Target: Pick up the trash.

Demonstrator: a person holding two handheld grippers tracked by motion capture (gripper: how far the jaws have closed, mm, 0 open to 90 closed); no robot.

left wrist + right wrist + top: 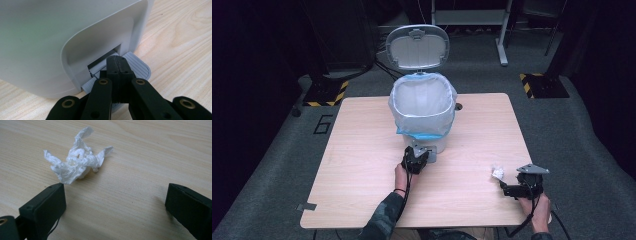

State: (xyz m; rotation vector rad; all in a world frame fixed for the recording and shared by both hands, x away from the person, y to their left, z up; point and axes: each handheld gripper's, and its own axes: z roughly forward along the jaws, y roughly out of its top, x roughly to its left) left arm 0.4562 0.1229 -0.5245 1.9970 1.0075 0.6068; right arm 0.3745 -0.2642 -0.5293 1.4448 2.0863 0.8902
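Pale wood-grain desk [362,165], standing on grey carpet in a dark room, with yellow-black hazard marks on the floor behind. White pedal bin [422,112] sitting at the middle of the desk, lid [417,46] standing raised, clear liner [398,107] folding over the rim. Grey ribbed pedal [138,66] projecting at the bin's base, lying under the left claw [117,61]; jaws closed together, pressing on the pedal, gripping nothing. Crumpled white tissue [77,161] lying on the desk near the front right, just ahead of the right claw [113,201]; jaws standing wide apart, holding nothing, one tip almost touching the tissue.
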